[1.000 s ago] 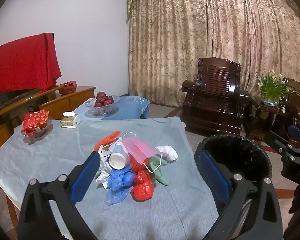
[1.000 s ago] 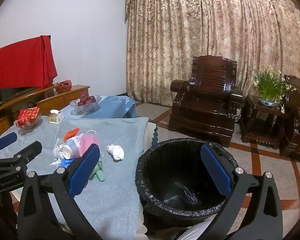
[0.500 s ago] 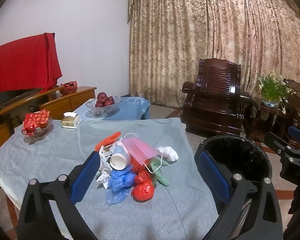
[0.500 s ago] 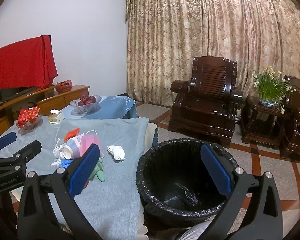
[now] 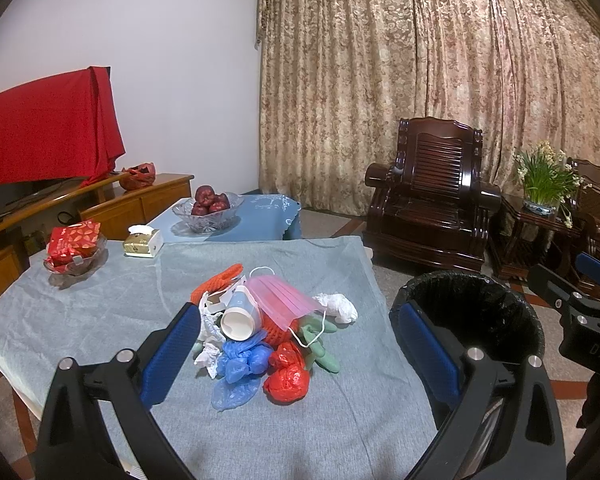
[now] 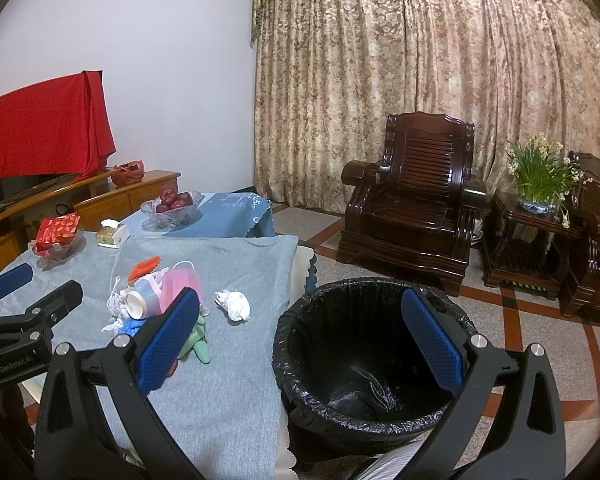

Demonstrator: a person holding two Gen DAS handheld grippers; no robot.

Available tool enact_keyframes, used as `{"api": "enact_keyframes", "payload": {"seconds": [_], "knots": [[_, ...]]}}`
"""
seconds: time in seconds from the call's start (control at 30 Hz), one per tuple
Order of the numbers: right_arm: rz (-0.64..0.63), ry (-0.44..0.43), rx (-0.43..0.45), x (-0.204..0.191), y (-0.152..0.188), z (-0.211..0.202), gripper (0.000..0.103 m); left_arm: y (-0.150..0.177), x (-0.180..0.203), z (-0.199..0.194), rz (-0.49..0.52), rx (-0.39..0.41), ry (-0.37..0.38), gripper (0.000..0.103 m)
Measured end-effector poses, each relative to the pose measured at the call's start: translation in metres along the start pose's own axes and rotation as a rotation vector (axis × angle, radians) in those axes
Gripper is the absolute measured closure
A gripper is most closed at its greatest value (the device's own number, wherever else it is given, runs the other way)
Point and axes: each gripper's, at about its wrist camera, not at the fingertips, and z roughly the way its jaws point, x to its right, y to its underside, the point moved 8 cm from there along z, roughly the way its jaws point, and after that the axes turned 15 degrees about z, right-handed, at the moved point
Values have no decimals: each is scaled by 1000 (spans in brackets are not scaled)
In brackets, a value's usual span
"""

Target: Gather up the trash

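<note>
A heap of trash lies mid-table on the grey cloth: a pink face mask [image 5: 282, 300], a white paper cup [image 5: 239, 320], blue plastic covers [image 5: 240, 364], a red crumpled bag [image 5: 287, 376], green gloves [image 5: 320, 348], an orange net [image 5: 218, 276] and a white tissue wad [image 5: 336, 307]. My left gripper [image 5: 300, 356] hovers open just in front of the heap, holding nothing. My right gripper [image 6: 300, 340] is open and empty above the near rim of the black-lined trash bin [image 6: 328, 412], which stands on the floor right of the table. The tissue wad [image 6: 233, 302] lies apart from the heap.
Far left on the table [image 5: 100, 304] stand a glass bowl with a red packet [image 5: 74, 250] and a small tissue box [image 5: 142, 242]. A fruit bowl [image 5: 206, 210] sits on a blue-covered table behind. A dark wooden armchair [image 5: 432, 196] and a flower pot [image 5: 542, 184] stand beyond the bin.
Both views have shifted only slightly; the heap sits a touch farther right in the left wrist view. Nothing was taken hold of or moved.
</note>
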Motion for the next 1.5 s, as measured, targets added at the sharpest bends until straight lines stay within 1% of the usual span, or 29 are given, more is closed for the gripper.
{"api": "enact_keyframes", "payload": {"seconds": [1.5], "knots": [[0,-2,-4,-8,2,6,5,4,-3,-1,-6,6,-3,6]]}}
